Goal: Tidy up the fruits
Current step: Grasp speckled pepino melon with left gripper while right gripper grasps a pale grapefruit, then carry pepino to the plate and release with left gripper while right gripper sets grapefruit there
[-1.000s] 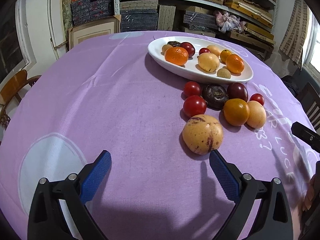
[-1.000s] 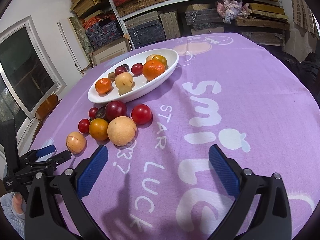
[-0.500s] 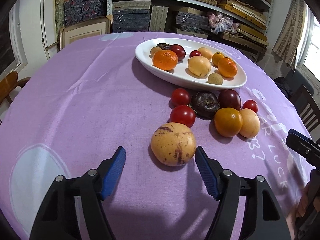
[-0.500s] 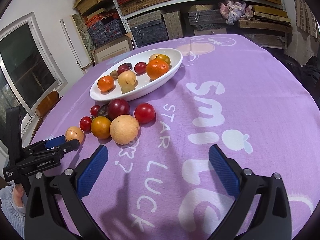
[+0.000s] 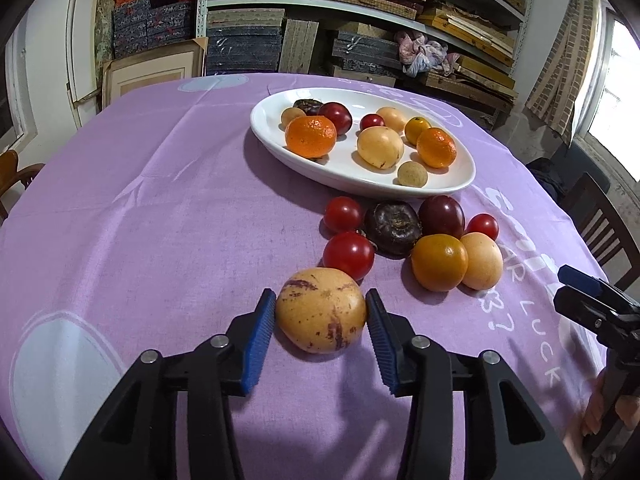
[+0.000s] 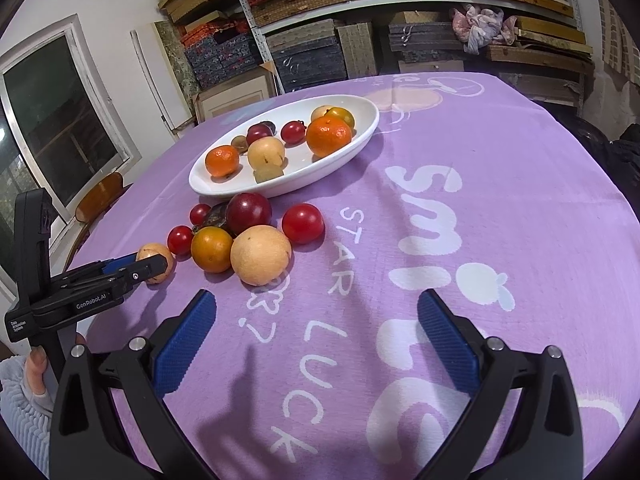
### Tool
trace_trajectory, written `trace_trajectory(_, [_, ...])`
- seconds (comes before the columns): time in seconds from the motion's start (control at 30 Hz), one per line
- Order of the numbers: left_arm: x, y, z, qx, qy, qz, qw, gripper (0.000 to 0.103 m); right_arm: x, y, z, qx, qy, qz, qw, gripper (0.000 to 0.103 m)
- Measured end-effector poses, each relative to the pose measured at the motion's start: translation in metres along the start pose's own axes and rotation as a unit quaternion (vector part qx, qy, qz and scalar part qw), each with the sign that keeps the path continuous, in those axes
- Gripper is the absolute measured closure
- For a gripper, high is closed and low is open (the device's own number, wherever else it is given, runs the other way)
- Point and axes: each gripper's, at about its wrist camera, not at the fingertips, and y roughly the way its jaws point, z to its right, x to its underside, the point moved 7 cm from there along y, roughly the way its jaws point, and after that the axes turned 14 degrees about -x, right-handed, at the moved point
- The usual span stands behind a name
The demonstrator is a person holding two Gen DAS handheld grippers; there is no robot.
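Note:
A speckled yellow fruit (image 5: pixel 320 322) lies on the purple tablecloth (image 5: pixel 140 220), nearest of the loose fruits. My left gripper (image 5: pixel 320 304) straddles it, jaws closing, both blue pads (image 5: pixel 260 332) touching its sides. The right wrist view shows the same fruit (image 6: pixel 149 251) between the left gripper's fingertips (image 6: pixel 138 268). My right gripper (image 6: pixel 316 312) hovers open over bare cloth, nothing between its pads. A white oval plate (image 5: pixel 360 186) behind holds several fruits. Red tomatoes (image 5: pixel 349 254), a dark fruit (image 5: pixel 394 226), an orange fruit (image 5: pixel 439 262) and a pale round fruit (image 5: pixel 482 260) lie loose before it.
The tablecloth's white lettering (image 6: pixel 428 204) runs under my right gripper. Shelves stacked with boxes (image 5: pixel 320 20) fill the back wall. Wooden chairs stand at the table's left (image 5: pixel 16 176) and right (image 5: pixel 600 224). A person's hand (image 6: pixel 36 364) holds the left gripper's handle.
My left gripper moved forward around the speckled yellow fruit and its jaws narrowed from wide open to touching the fruit. The right gripper stayed still and open.

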Motion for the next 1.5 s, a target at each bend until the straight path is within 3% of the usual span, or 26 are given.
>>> trace_trajectory(0.23, [0.003,-0.005,-0.006,-0.014,0.000,0.010,0.9998,0.057,0.001,0.009,-0.020,-0.007,-0.044,-0.020,0.999,0.004])
trace_trajectory(0.43, [0.005,-0.003,-0.016,-0.021,-0.020,0.000,0.9996,0.057,-0.009,0.039,-0.041,0.019,-0.114,-0.057,0.992,0.004])
trace_trajectory(0.5, [0.005,-0.003,-0.017,-0.022,-0.018,0.000,0.9996,0.057,-0.010,0.049,-0.040,0.011,-0.107,-0.068,0.992,0.012])
trace_trajectory(0.57, [0.005,-0.002,-0.017,-0.021,-0.019,-0.002,0.9996,0.057,-0.009,0.061,-0.037,-0.005,-0.092,-0.086,0.992,0.044])
trace_trajectory(0.6, [0.006,-0.002,-0.017,-0.021,-0.019,-0.005,0.9996,0.057,-0.009,0.065,-0.034,-0.013,-0.083,-0.091,0.992,0.047])
trace_trajectory(1.03, [0.009,0.003,-0.016,-0.022,-0.016,-0.017,0.9995,0.057,-0.023,0.083,-0.027,-0.024,-0.065,-0.096,0.993,0.048])
trace_trajectory(1.1, [0.010,0.002,-0.016,-0.022,-0.015,-0.017,0.9995,0.057,-0.019,0.080,-0.029,-0.028,-0.067,-0.098,0.992,0.057])
trace_trajectory(1.5, [0.021,-0.022,0.011,0.004,0.024,0.012,0.9996,0.057,0.031,0.039,-0.068,-0.052,-0.105,-0.100,0.988,0.057])
